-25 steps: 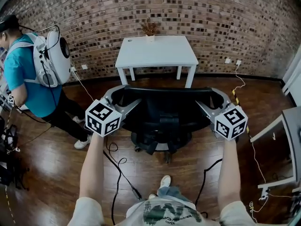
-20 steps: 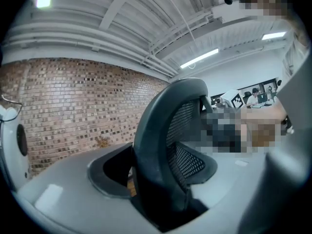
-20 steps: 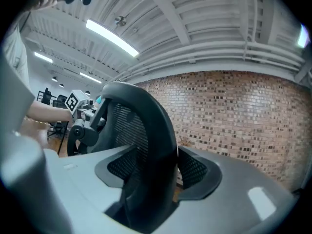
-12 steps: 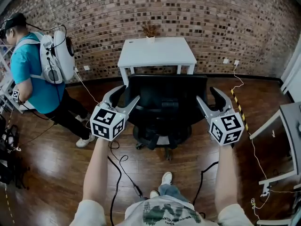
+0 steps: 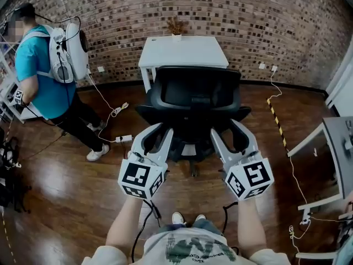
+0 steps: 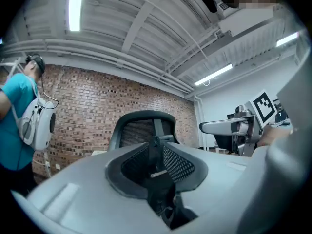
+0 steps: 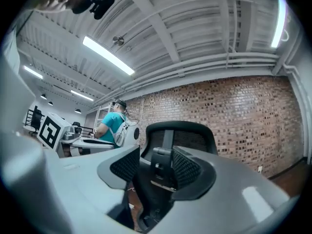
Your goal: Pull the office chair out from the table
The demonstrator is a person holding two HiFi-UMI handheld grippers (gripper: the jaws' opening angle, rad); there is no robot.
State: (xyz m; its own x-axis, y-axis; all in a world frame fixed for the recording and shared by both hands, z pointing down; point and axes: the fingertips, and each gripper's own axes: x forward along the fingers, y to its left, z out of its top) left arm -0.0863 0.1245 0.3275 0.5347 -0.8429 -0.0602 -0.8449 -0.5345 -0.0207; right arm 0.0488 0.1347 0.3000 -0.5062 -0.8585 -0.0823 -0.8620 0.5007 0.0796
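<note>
A brick wall (image 5: pixel 276 26) backs the white table (image 5: pixel 185 51). The office chair (image 5: pixel 193 95) stands just in front of the table, its back to the wearer. Both forearms reach forward, level. The left gripper (image 5: pixel 159 130) and right gripper (image 5: pixel 226 128) are unclenched, jaws just closing on nothing, and seemingly just short of the chair. Bare wood floor (image 5: pixel 66 192) lies behind. Cables (image 5: pixel 118 112) and a person (image 5: pixel 44 76) are to the left, a desk (image 5: pixel 336 142) to the right.
</note>
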